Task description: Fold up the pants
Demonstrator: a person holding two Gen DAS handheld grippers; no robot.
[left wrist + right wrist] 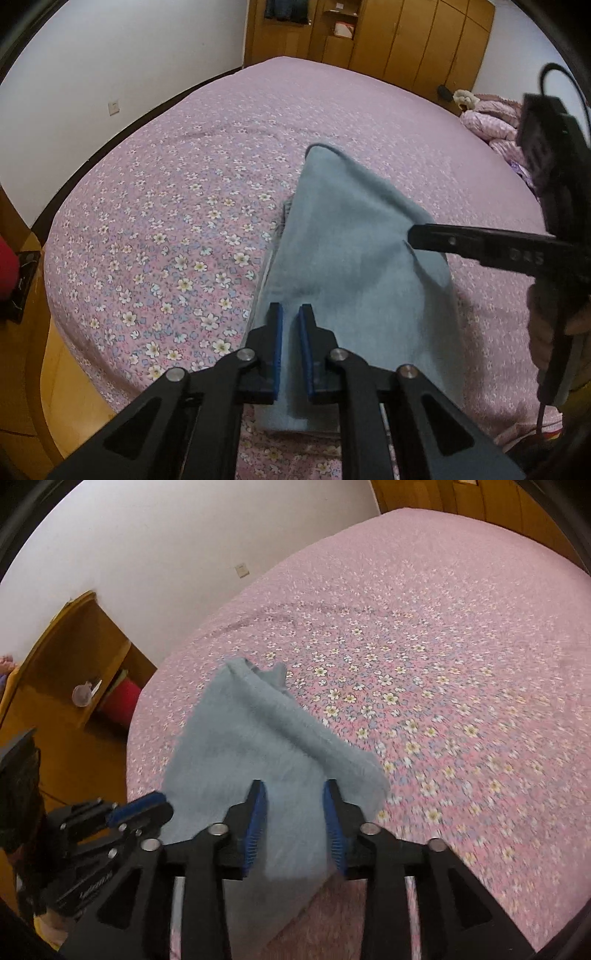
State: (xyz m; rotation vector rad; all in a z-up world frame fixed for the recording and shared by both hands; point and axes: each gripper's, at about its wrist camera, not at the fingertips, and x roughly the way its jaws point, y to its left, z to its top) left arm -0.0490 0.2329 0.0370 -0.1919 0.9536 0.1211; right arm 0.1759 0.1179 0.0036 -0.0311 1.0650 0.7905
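- Left wrist view: the light blue pants (354, 251) lie partly lifted on the floral bedsheet (177, 229), their far corner resting on it.
- The left gripper (290, 314) stands slightly parted, cloth between its blue pads.
- The right gripper (294, 788) gapes wider around bunched fabric; firm grip unclear.
- A wooden wardrobe (406, 33) stands beyond the bedsheet.

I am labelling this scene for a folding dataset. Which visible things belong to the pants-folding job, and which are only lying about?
Belong to the job:
- blue-grey pants, partly folded
- left tool, pants cloth between its fingers
- right tool, pants cloth between its fingers
- floral bed sheet, the work surface

Only lying about:
- wooden wardrobe
- pink quilt
- wall socket
- wooden shelf
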